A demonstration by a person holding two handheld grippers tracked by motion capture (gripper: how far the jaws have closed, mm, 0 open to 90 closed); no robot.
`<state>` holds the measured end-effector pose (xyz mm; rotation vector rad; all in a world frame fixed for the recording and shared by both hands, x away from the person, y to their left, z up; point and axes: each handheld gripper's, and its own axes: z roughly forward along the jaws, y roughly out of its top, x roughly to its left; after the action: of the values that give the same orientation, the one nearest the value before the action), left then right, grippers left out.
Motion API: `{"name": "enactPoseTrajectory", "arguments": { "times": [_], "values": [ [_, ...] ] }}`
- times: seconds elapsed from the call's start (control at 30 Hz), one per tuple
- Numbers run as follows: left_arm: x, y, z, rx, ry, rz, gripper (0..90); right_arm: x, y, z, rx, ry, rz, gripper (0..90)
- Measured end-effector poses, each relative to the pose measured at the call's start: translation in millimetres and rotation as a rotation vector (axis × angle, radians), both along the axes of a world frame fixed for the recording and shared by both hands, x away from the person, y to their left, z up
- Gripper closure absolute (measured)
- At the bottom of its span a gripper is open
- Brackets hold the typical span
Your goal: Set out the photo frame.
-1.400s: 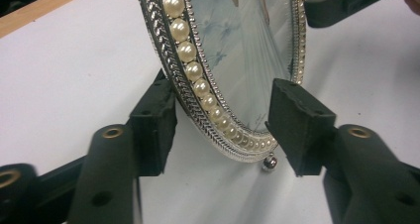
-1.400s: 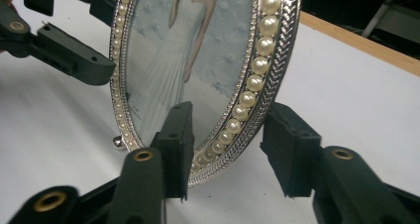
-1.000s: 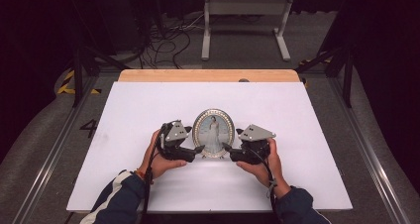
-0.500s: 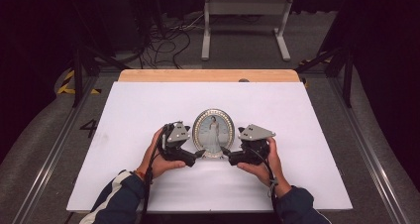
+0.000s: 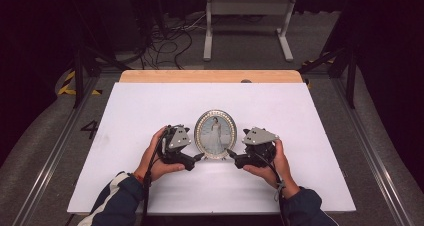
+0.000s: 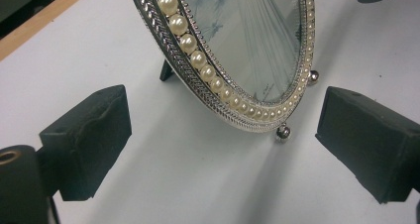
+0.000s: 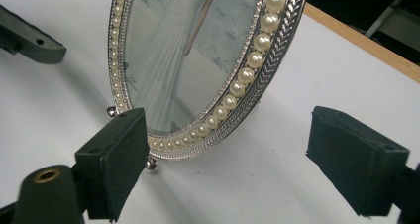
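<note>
Frame (image 5: 215, 135) upright between open grippers

A big white board (image 5: 150, 111) lies on the table. A strip of light wood (image 5: 210, 76) runs along its far edge. Behind it, the grey floor (image 5: 250, 51) has a bunch of black cables (image 5: 165, 36) and a white stand (image 5: 247, 16) with two legs. A yellow and black striped tape (image 5: 70, 83) lies on the floor at the left, near a number four (image 5: 90, 129).
</note>
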<state>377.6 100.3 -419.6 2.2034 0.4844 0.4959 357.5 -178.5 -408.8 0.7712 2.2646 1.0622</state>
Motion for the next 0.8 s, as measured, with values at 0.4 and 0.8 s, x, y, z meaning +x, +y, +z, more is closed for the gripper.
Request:
{"name": "enactPoseTrajectory", "arguments": {
  "times": [0.4, 0.8],
  "values": [
    [-6.4, 2.9, 2.7, 0.032, -0.037, -0.004, 7.8, -4.4, -4.8, 0.9, -0.042, -0.010, 0.007, 16.0],
    [-13.4, 14.5, 1.6, 0.051, -0.051, 0.009, 8.1, -9.8, -20.2, 0.1, -0.054, -0.017, -0.011, 15.5]
  ]
}}
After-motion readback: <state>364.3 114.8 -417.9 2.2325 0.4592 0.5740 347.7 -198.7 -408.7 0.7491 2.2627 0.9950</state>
